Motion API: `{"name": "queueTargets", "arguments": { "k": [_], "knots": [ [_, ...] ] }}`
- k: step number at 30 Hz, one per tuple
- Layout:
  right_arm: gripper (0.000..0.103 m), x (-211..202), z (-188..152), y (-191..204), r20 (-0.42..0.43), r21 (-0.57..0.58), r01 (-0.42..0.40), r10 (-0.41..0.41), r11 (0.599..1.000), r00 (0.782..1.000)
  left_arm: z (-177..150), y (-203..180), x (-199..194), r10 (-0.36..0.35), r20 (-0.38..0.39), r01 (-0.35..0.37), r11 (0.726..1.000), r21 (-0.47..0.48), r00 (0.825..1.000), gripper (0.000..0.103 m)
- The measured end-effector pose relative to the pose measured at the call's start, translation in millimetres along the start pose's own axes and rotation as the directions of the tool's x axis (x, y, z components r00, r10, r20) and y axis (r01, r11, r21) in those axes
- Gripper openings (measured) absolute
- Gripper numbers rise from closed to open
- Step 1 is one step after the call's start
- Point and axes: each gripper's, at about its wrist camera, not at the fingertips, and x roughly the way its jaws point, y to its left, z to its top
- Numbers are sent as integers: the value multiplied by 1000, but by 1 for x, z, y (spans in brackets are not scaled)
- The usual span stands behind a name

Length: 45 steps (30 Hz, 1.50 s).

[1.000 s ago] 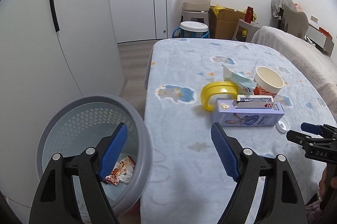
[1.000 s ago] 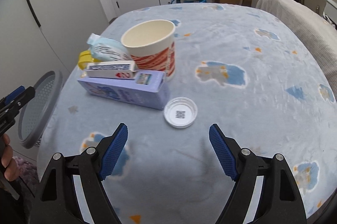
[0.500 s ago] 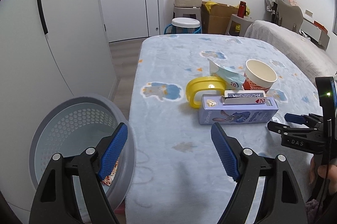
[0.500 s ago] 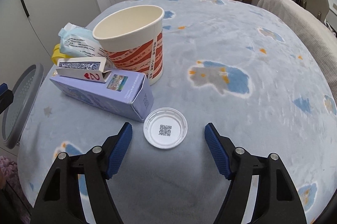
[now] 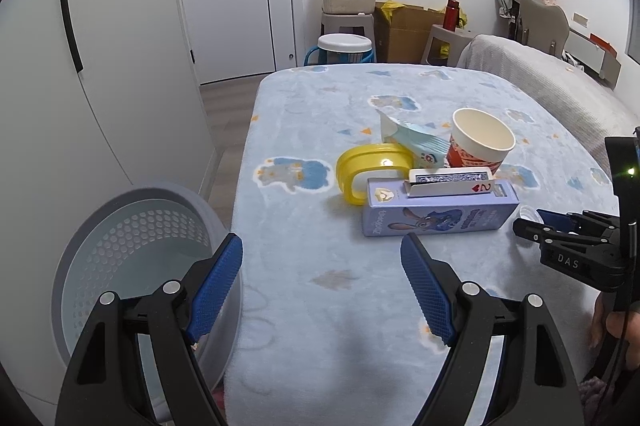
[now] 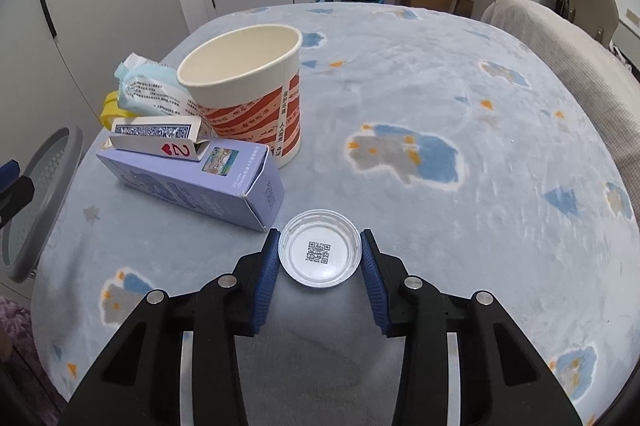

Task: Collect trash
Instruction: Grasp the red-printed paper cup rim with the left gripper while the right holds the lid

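The right tool (image 6: 320,258) has just been closing, and its blue pads now sit against both sides of a clear plastic lid (image 6: 319,253) with a QR code inside; the lid lies flat on the table (image 6: 460,98), near its close edge, not yet lifted. The left tool (image 5: 322,286) hangs wide open and empty, over the table's near left corner beside the grey perforated waste basket (image 5: 132,258) on the floor.

Most of the collecting looks undone. Just left of the lid lies a purple carton (image 6: 192,186) with a playing-card box (image 6: 160,138) resting on top. Behind these stand a paper cup (image 6: 244,90), a light blue wrapper (image 6: 148,90) and a yellow lid (image 5: 368,166). What the basket already holds cannot be made out.
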Motion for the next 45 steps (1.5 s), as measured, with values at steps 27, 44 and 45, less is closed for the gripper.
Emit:
{"name": "queueTargets", "arguments": {
  "k": [27, 44, 45],
  "knots": [
    [40, -52, 15, -86, 112, 226, -104, 81, 969, 990, 61, -131, 33, -148, -6, 148, 981, 127, 989, 78],
    [40, -68, 20, -106, 154, 265, -174, 136, 949, 979, 71, -159, 92, -84, -94, 97, 985, 141, 992, 78],
    [40, -68, 20, -106, 154, 266, -175, 138, 948, 978, 72, -160, 95, -80, -94, 93, 986, 142, 992, 78]
  ]
}}
